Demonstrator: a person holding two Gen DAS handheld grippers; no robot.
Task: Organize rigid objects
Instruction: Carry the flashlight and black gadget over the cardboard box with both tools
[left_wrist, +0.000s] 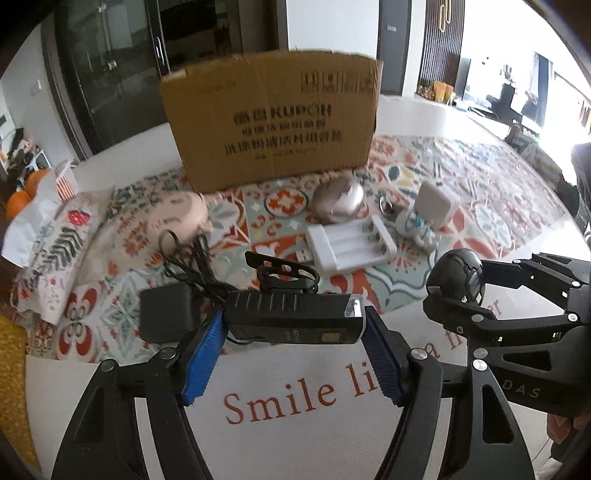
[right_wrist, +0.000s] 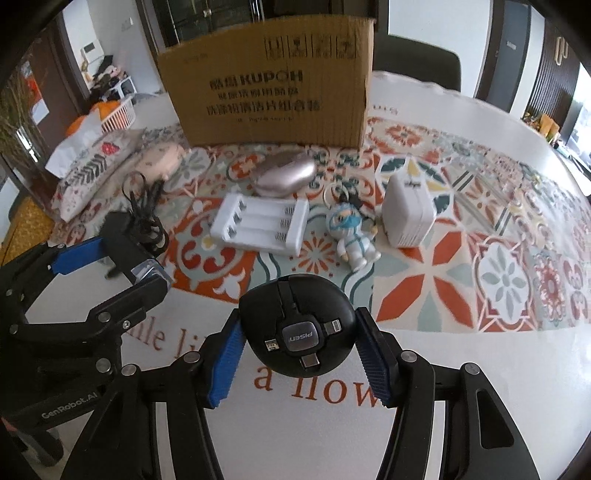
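My left gripper (left_wrist: 293, 328) is shut on a black bar-shaped light (left_wrist: 295, 319), held crosswise between its blue pads (left_wrist: 205, 360). My right gripper (right_wrist: 297, 341) is shut on a round black PISEN cable adapter (right_wrist: 297, 332); it also shows in the left wrist view (left_wrist: 456, 277). Both are above the near edge of the patterned mat (right_wrist: 461, 258). A brown cardboard box (right_wrist: 269, 85) stands at the back. On the mat lie a white battery charger (right_wrist: 262, 225), a silvery oval case (right_wrist: 286, 177), an astronaut keychain figure (right_wrist: 351, 236) and a white plug adapter (right_wrist: 406, 210).
A black power brick with coiled cable (left_wrist: 168, 314) lies left of my left gripper. A pink pig-shaped object (left_wrist: 177, 218) and a printed cushion (left_wrist: 62, 251) sit at the left. Oranges (left_wrist: 22, 199) and a white basket are at the far left. The white tablecloth (left_wrist: 295, 424) has red lettering.
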